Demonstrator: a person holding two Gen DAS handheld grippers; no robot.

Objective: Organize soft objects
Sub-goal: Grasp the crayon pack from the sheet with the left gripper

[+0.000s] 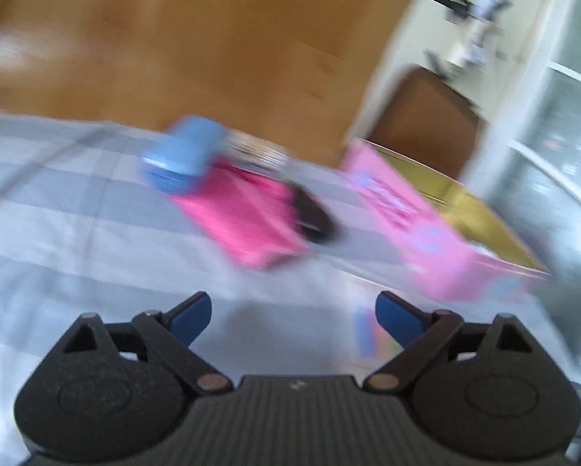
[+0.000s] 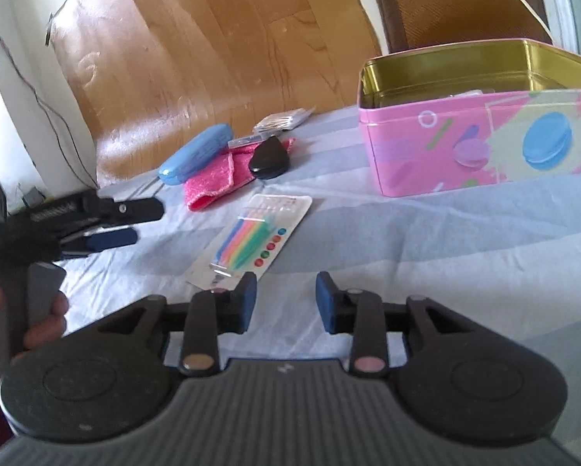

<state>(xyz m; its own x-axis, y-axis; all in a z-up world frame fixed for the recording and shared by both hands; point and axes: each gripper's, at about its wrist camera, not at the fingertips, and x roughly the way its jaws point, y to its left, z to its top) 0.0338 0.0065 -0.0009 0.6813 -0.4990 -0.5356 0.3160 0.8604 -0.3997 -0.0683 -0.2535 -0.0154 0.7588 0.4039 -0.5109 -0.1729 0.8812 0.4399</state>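
Right wrist view: I saw the whole layout; left wrist view was smeared w/ blur.
Right gripper (image 2: pixel 286 297): jaws partly apart, nothing btwn them, low centre of frame over the striped sheet (image 2: pixel 426 233).
Left gripper (image 1: pixel 293 316): jaws wide, empty; also showed at left edge of right wrist view, side-on.
Pink cloth (image 2: pixel 218 182): upper centre-left, lying flat on the sheet, folded; a blue case (image 2: pixel 195 153) touched its upper left edge, a black teardrop thing (image 2: pixel 270 159) sat on its right end.
Pink tin (image 2: pixel 480 147): upper right, lid off, gold inside; something pale lay in it, couldn't tell what.
Card of coloured sticks (image 2: pixel 251 240): centre, just ahead of my right jaws, apart from the cloth.
Handling, my guess: cloth looked light, limp, textured so not slippery, not fragile; would droop and unfold if pinched at one corner.
Grip spot: I'd have taken the free lower-left folded edge, pinching both layers, clear of case & black thing.
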